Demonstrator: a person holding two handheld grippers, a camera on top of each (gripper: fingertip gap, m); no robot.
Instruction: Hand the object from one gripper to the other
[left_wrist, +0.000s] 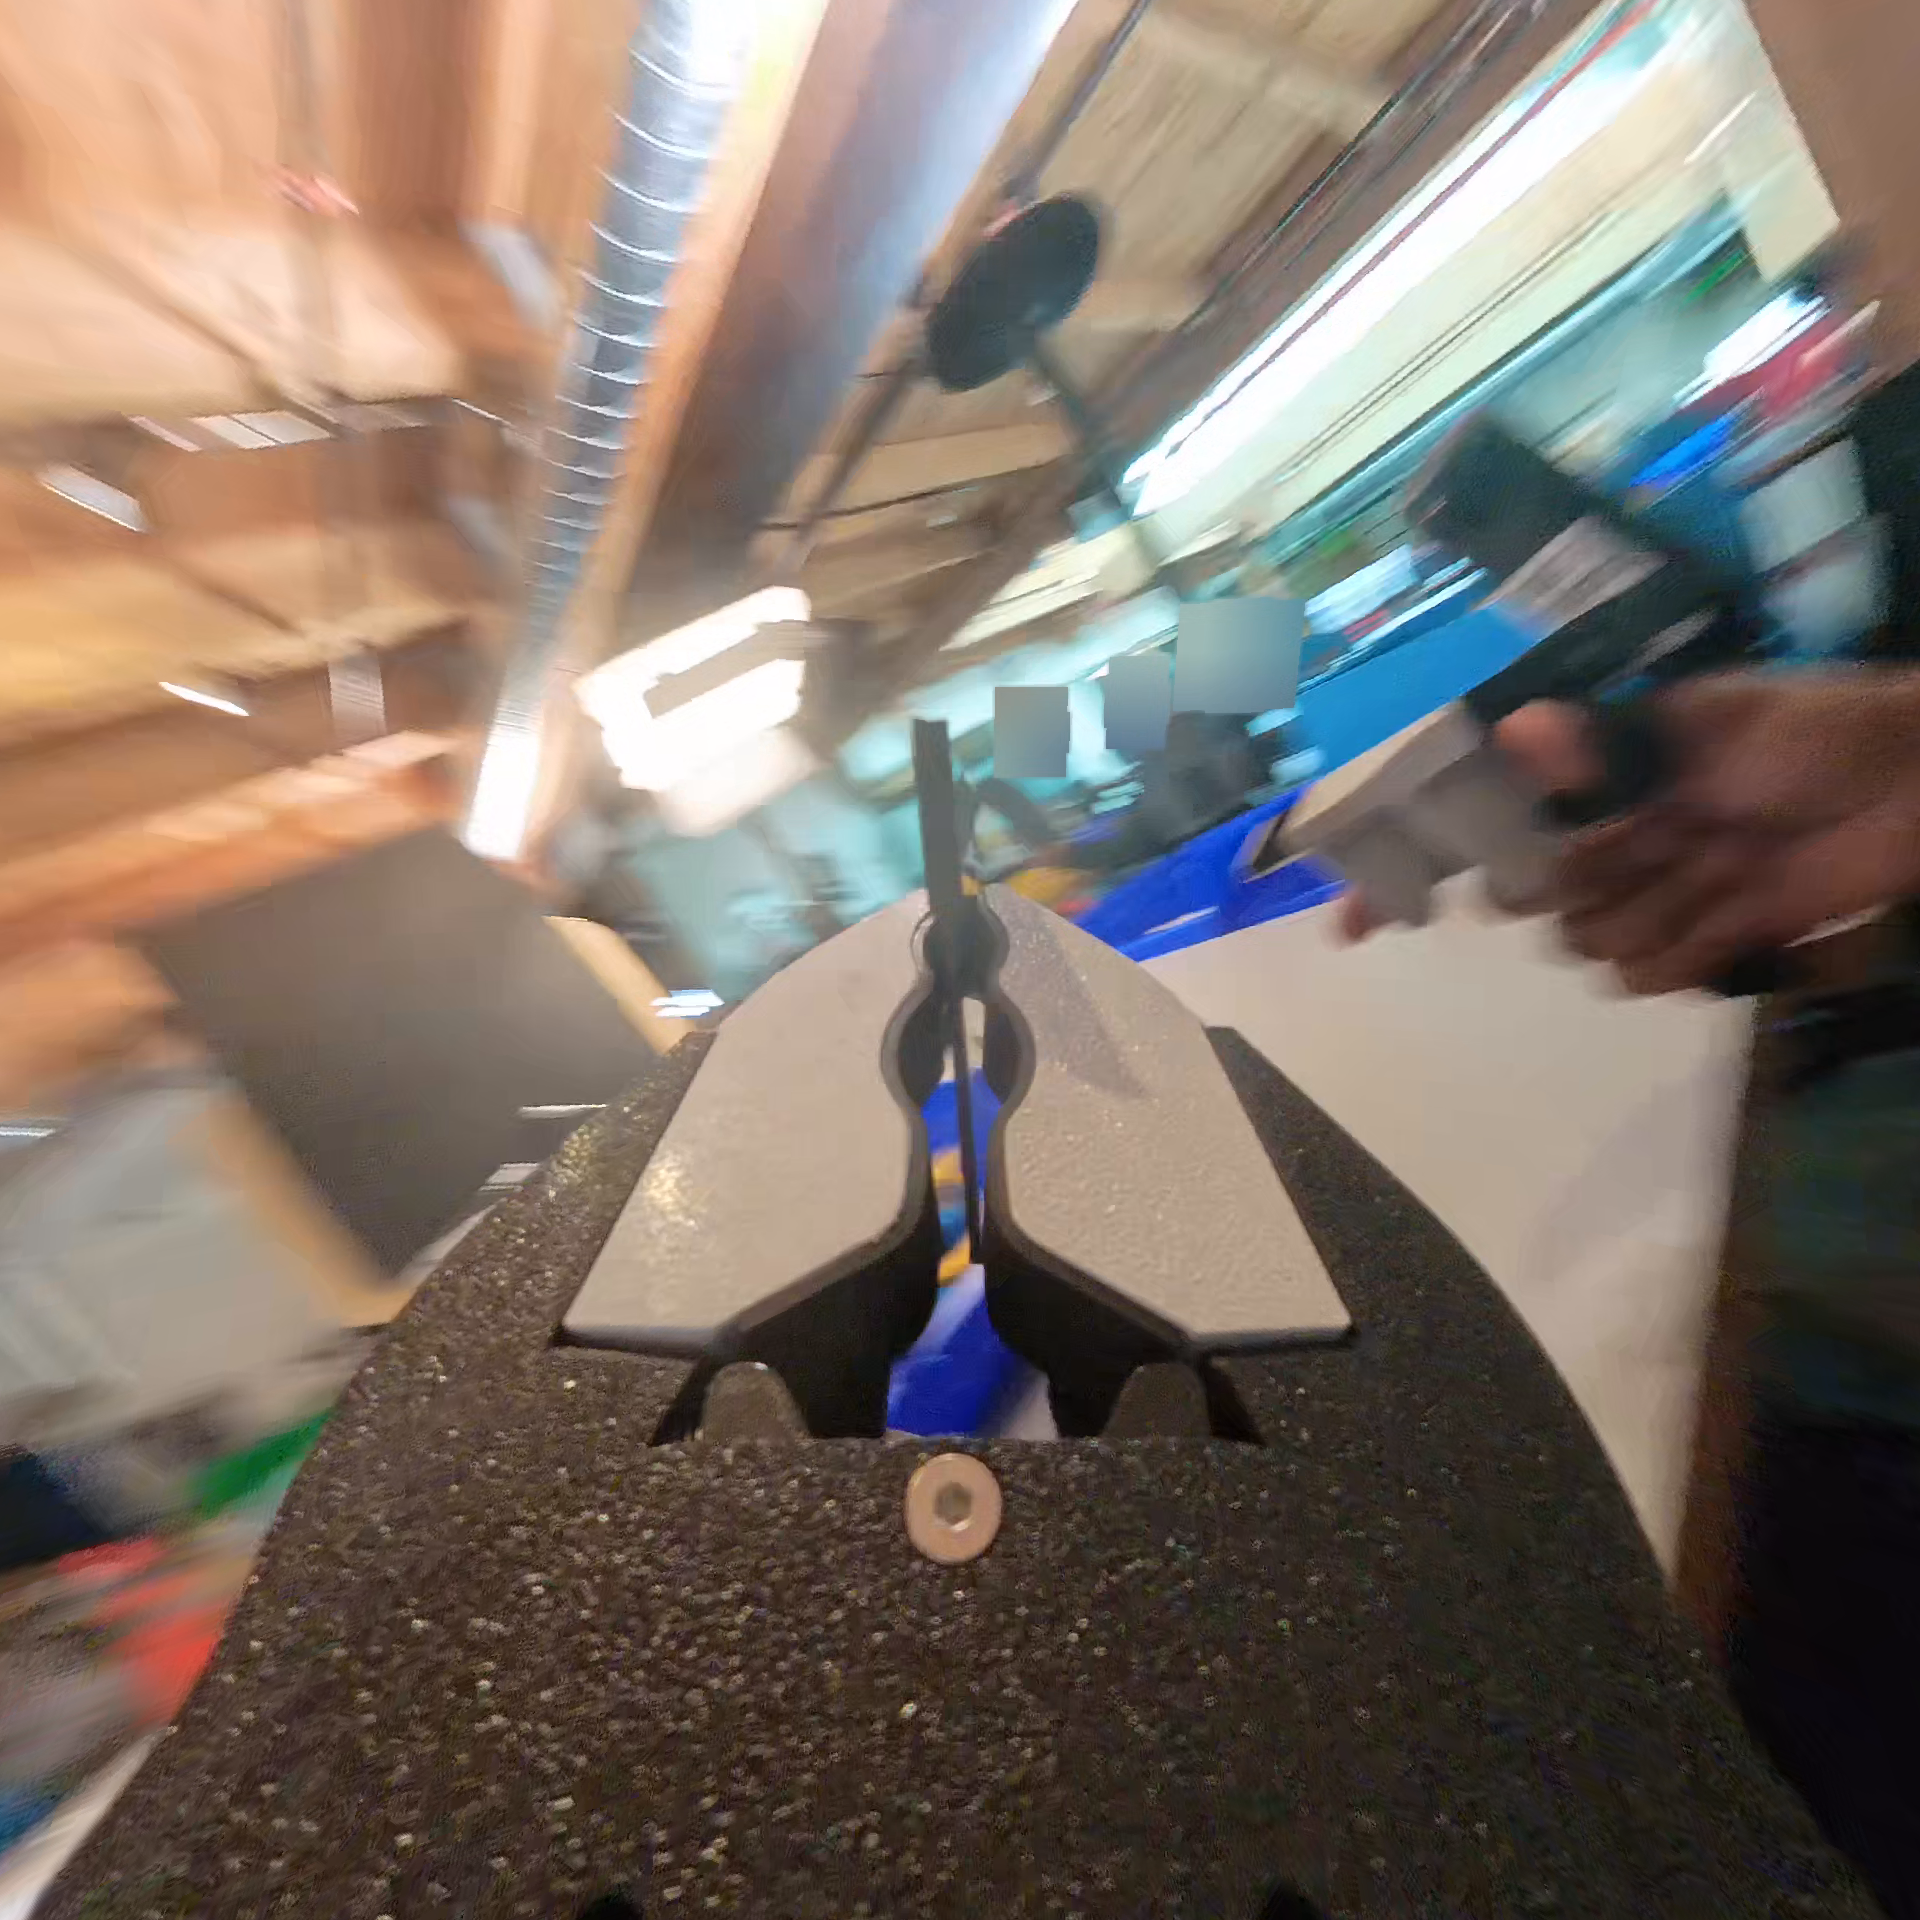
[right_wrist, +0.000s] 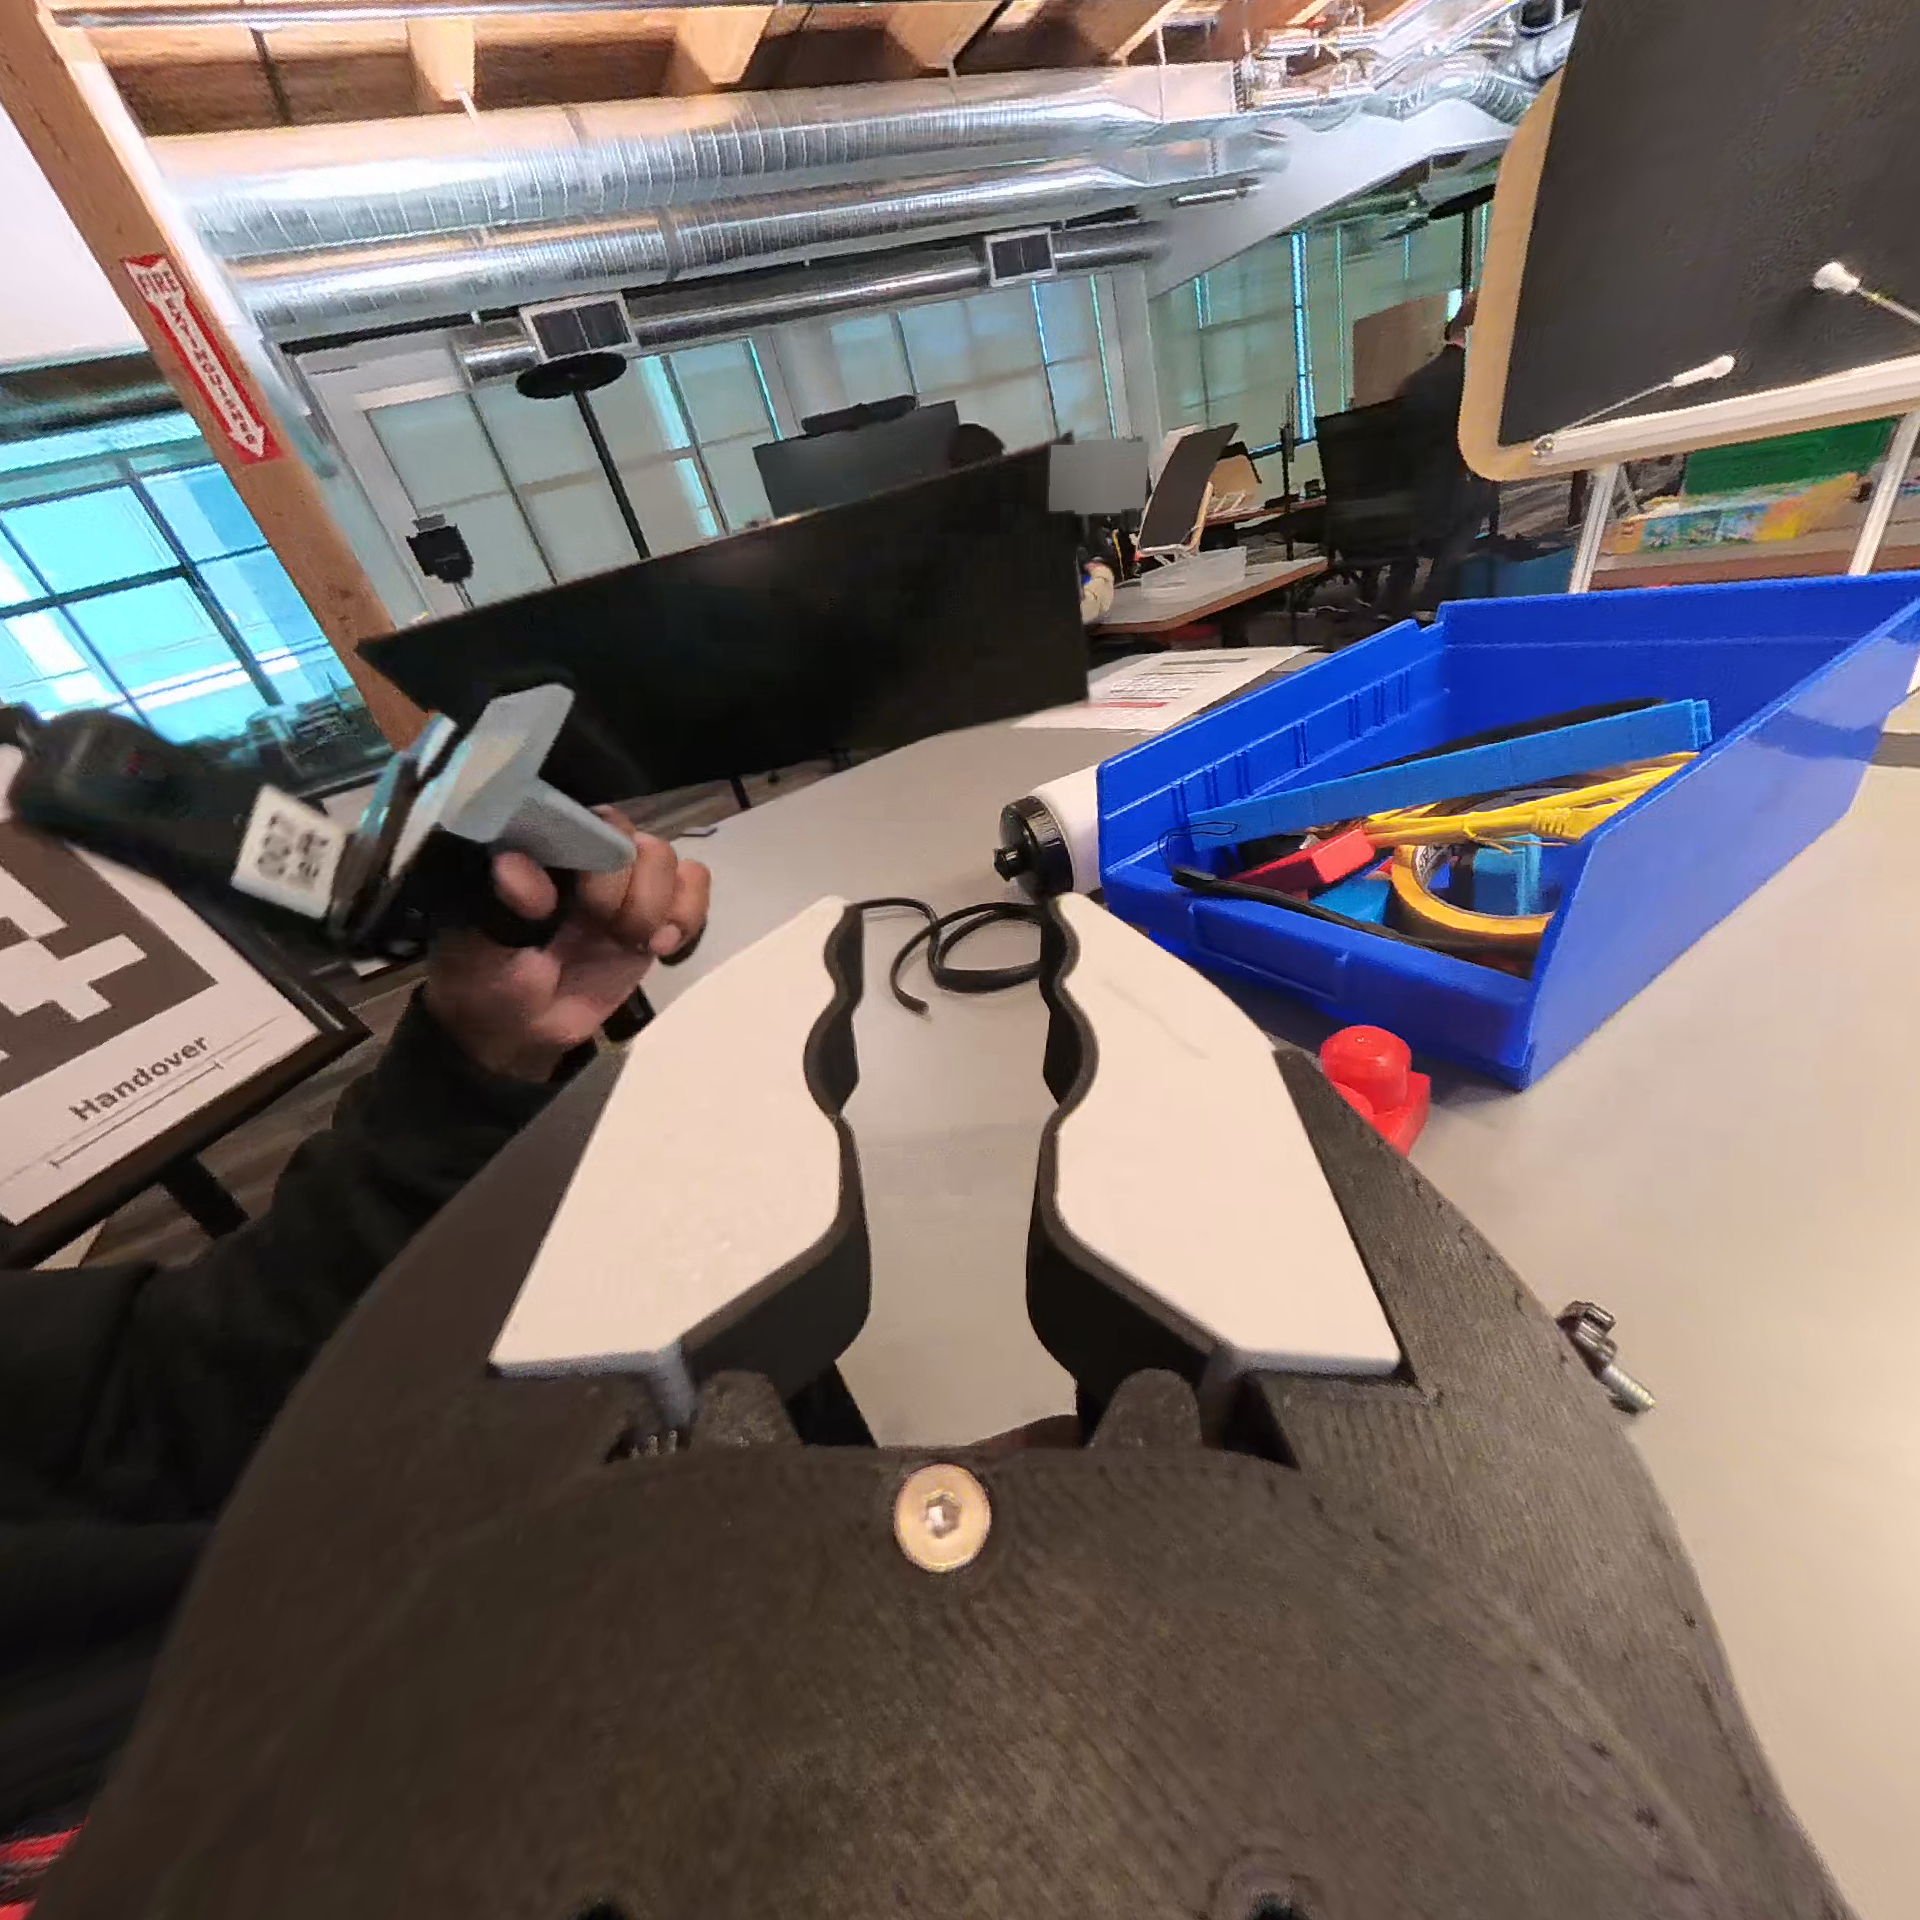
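We hold the left gripper (left_wrist: 954, 940) raised and tilted toward the ceiling, its two grey fingers (left_wrist: 790, 1122) pressed together on a thin black strip (left_wrist: 933, 800). The strip stands on edge between the tips, pokes out beyond them and runs back down through the slot between the fingers. We judge this to be the object to hand over: pinched near its middle, it leaves a free end sticking out for the other tool to take. The left wrist view is smeared with motion, so we cannot tell what the strip is made of.

Our right gripper (right_wrist: 945, 935) hovers low over the grey table (right_wrist: 1714, 1299), its fingers spread apart with nothing between them. Beyond its tips a loop of black cord (right_wrist: 977, 945) lies on the table. Whether the cord is tied to the held strip we cannot tell. To the right sits a blue bin (right_wrist: 1351, 966) holding cables, tape and blue strips, with a red block (right_wrist: 1371, 1081) just in front of it and a white bottle (right_wrist: 1055, 831) lying against its left end.

In the right wrist view the left gripper shows far off to the left, held in a hand (right_wrist: 561, 956), well apart from the right one, so the handover has not begun. We would next bring the open right fingers up to the strip's free end
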